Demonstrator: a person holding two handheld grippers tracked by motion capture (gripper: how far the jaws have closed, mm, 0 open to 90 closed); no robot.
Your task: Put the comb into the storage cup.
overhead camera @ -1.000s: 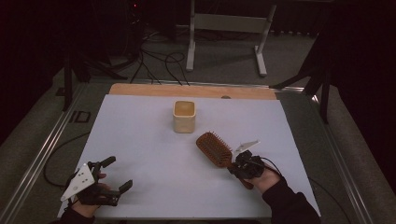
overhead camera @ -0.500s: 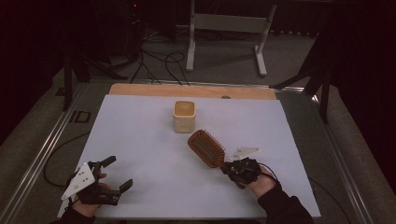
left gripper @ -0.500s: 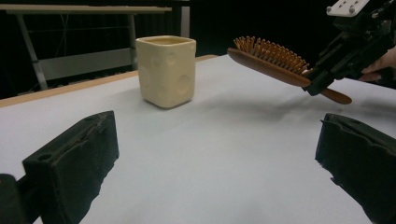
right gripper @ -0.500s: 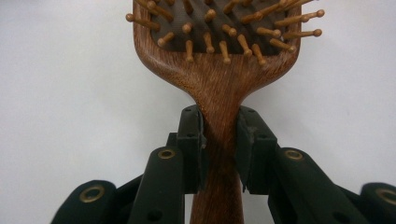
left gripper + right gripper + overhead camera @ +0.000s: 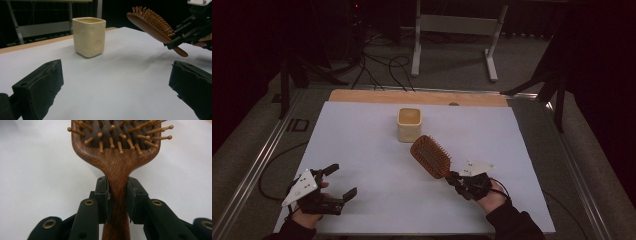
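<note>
A wooden paddle hairbrush is lifted over the white table sheet, bristles up, its head pointing toward the cup. My right gripper is shut on its handle; in the right gripper view the pads press on both sides of the neck of the brush. A cream square cup stands upright behind the brush head. My left gripper rests open at the near left, nothing between its jaws. The left gripper view shows the cup ahead and the brush held aloft by the right gripper.
A wooden strip edges the far side of the sheet. Metal rails run along both table sides. Beyond the table are a stand's legs and cables on the floor.
The right hand has rolled the brush from lying on its edge to bristles up, and its head has swung a little left toward the cup. The left gripper has stayed put.
</note>
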